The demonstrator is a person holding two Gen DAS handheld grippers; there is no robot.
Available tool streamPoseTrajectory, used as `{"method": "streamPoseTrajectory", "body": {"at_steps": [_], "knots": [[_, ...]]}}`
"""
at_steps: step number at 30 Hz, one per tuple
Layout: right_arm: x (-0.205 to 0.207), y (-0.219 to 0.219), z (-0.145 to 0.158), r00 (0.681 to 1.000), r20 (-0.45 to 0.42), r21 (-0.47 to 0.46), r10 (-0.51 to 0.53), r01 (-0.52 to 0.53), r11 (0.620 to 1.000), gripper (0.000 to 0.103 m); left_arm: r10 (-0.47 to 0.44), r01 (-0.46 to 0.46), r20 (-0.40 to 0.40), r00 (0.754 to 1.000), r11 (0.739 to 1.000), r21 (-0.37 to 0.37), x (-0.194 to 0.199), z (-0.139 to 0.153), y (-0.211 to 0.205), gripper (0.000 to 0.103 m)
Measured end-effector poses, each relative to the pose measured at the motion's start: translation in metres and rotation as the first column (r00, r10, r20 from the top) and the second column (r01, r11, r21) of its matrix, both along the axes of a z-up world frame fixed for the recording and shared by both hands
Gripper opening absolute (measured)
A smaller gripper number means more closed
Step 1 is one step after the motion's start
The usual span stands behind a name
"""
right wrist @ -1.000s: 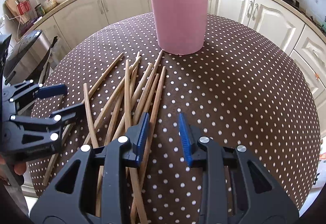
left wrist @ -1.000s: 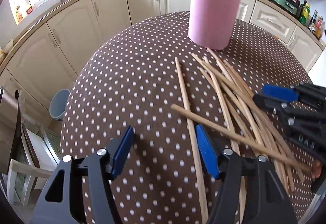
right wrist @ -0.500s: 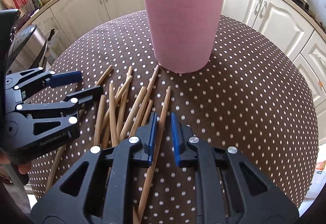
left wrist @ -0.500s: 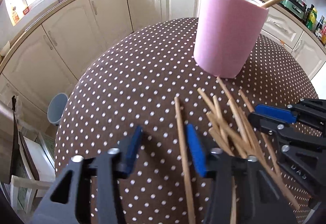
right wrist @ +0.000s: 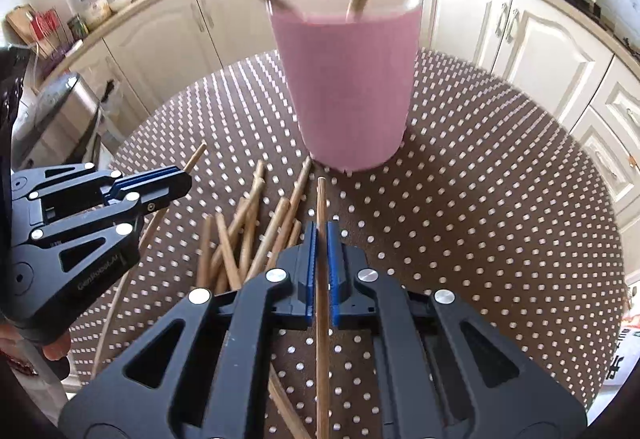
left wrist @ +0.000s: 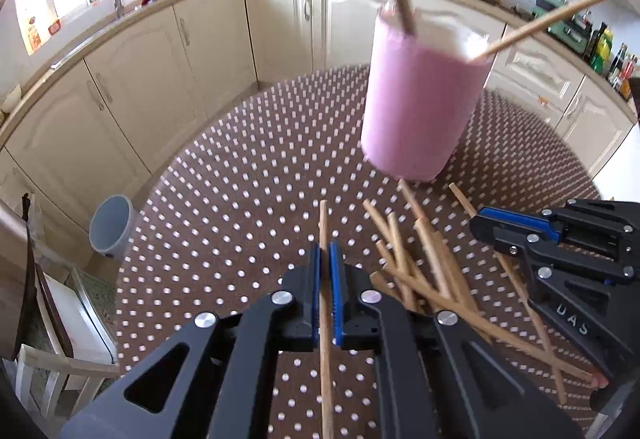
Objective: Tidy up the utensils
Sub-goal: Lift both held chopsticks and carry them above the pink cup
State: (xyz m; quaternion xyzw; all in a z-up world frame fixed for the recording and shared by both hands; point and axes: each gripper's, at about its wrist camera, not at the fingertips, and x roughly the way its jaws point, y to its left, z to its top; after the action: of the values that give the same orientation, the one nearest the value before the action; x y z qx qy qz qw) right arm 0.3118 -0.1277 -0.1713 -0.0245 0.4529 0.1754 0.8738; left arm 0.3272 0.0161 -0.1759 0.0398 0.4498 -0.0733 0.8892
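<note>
On a round bench (left wrist: pixel 240 199) covered in brown dotted cloth, the left claw (left wrist: pixel 325 263) is clamped on one wooden chopstick (left wrist: pixel 324 235). The right claw (right wrist: pixel 321 239) is clamped on another chopstick (right wrist: pixel 321 199). More loose chopsticks (right wrist: pixel 256 235) lie between them, just before a pink cup (right wrist: pixel 348 87) holding two sticks.

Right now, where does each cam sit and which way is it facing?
Left wrist: on the left gripper, angled down along its fingers, shut on a chopstick; faces the pink holder. The right gripper shows at its right edge.
Right wrist: on the right gripper, angled down, shut on another chopstick. The left gripper and a fingertip show at left.
Shared: pink holder, loose chopstick pile, polka-dot tablecloth, cabinets.
</note>
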Motion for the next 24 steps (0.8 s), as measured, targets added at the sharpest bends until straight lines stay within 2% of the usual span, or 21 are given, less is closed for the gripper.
{"method": "streamPoseTrajectory", "body": {"at_steps": [7,15,21,24], "knots": [[-0.035,-0.015,0.058,0.991,0.13,0.078,-0.013,0.003,0.997,0.006,-0.014,0.021,0.157,0.988,0.999,-0.043,-0.04,0.068,-0.005,0.006],[-0.076,-0.024,0.119,0.958,0.283,0.151,-0.039,-0.004,0.988,0.006,-0.032,0.06,0.329,0.944,0.995,-0.076,-0.091,0.14,-0.018,0.006],[-0.101,-0.029,0.151,0.927,0.373,0.173,-0.046,-0.021,0.985,0.006,-0.039,0.072,0.401,0.915,0.995,-0.067,-0.113,0.172,-0.031,0.006],[-0.106,-0.03,0.163,0.914,0.403,0.177,-0.045,-0.029,0.984,0.006,-0.036,0.074,0.412,0.91,0.994,-0.077,-0.115,0.179,-0.034,0.006]]}}
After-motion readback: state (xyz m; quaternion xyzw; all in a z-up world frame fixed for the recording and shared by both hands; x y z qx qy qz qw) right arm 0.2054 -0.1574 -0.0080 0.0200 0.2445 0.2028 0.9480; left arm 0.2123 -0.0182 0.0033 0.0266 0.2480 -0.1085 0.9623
